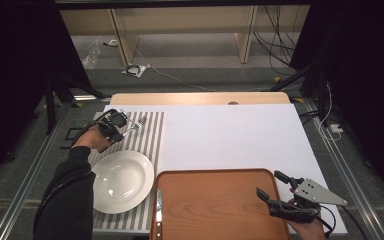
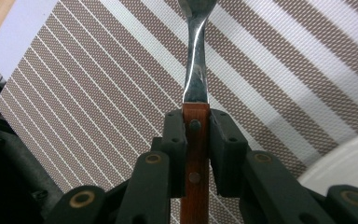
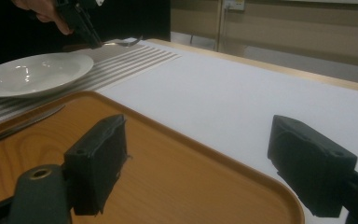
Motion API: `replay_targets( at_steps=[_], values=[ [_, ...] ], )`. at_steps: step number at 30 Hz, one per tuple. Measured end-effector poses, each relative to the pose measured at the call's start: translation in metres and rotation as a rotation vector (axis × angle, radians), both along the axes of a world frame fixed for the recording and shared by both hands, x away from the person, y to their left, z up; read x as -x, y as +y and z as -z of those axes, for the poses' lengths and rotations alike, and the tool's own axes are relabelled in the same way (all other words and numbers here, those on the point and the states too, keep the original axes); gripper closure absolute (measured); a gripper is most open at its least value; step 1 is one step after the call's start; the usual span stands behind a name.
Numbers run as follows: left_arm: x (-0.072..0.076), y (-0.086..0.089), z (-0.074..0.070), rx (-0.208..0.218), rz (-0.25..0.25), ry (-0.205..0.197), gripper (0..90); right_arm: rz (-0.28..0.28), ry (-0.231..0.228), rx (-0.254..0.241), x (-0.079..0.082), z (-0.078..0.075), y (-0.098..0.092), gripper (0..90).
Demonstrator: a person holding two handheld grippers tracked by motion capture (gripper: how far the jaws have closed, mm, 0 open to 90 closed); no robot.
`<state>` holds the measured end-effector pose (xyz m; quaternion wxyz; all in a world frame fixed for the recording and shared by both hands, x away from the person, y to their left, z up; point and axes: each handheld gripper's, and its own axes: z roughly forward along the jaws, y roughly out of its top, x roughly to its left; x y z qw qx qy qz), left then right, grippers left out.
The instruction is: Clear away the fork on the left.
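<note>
My left gripper [image 1: 119, 129] hovers over the far end of the striped placemat [image 1: 147, 140], shut on a fork [image 1: 136, 124]. In the left gripper view, both pads clamp the fork's wooden handle [image 2: 195, 140], and its steel neck [image 2: 196, 60] points away over the mat. The left gripper [image 3: 80, 19] and the fork [image 3: 121, 43] also appear far off in the right gripper view. A white plate [image 1: 122, 180] lies on the mat nearer me. My right gripper [image 1: 270, 183] is at the right edge of the wooden tray [image 1: 215, 205], open with nothing between its jaws [image 3: 203, 154].
A wooden-handled knife [image 1: 158, 206] lies along the tray's left edge, and the knife [image 3: 23, 123] shows again in the right gripper view. A white sheet [image 1: 230, 135] covers the table's middle and right. The plate rim [image 2: 349, 163] sits close to the left gripper.
</note>
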<state>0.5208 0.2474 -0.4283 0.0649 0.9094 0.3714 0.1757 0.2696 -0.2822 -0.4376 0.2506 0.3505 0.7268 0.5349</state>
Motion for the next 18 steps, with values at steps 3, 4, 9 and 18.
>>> replay_targets(
  at_steps=[3, 4, 9, 18],
  values=[
    [0.003, 0.000, -0.007, 0.006, -0.012, -0.004, 77.1, 0.000, 0.002, 0.001, 0.000, 0.000, 0.000, 20.6],
    [0.005, 0.000, -0.010, 0.012, -0.017, -0.006, 77.1, -0.001, 0.001, 0.002, 0.000, 0.000, 0.000, 20.5],
    [0.014, -0.002, -0.024, 0.050, -0.040, -0.035, 77.1, 0.001, 0.002, 0.003, 0.000, 0.000, 0.000, 20.5],
    [0.035, -0.013, -0.040, 0.099, -0.067, -0.047, 77.1, -0.001, -0.001, 0.003, 0.001, 0.000, 0.001, 20.5]
  ],
)
